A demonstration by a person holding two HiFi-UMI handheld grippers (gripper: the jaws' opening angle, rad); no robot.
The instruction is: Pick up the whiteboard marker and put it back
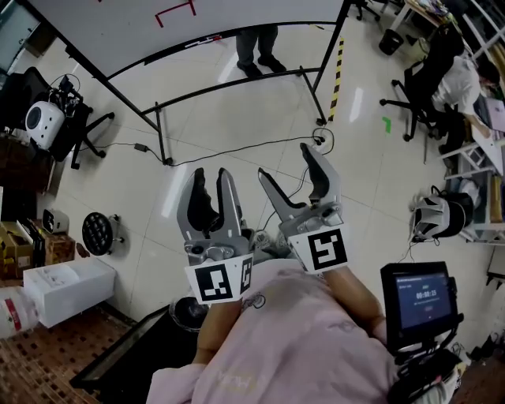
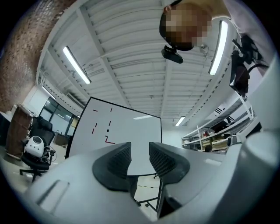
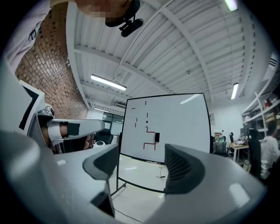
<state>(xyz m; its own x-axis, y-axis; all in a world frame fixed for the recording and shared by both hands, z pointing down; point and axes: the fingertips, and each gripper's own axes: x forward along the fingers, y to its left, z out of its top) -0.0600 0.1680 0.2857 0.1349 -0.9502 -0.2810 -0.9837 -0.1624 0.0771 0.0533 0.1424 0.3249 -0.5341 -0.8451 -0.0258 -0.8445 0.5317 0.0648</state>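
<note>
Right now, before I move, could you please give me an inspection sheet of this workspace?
Surface: pale tiled floor.
Job's things: whiteboard with red lines, on a stand; marker not made out.
Clutter: white box, small screen.
Grippers: left hand-held gripper narrowly open, empty; right hand-held gripper wide open, empty.
Cables: black cable across the floor.
Surroundings: standing person behind the whiteboard; seated person at right.

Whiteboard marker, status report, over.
Left gripper open narrow, empty. Right gripper open wide, empty. Marker not made out; whiteboard ahead. Cable on floor between.
</note>
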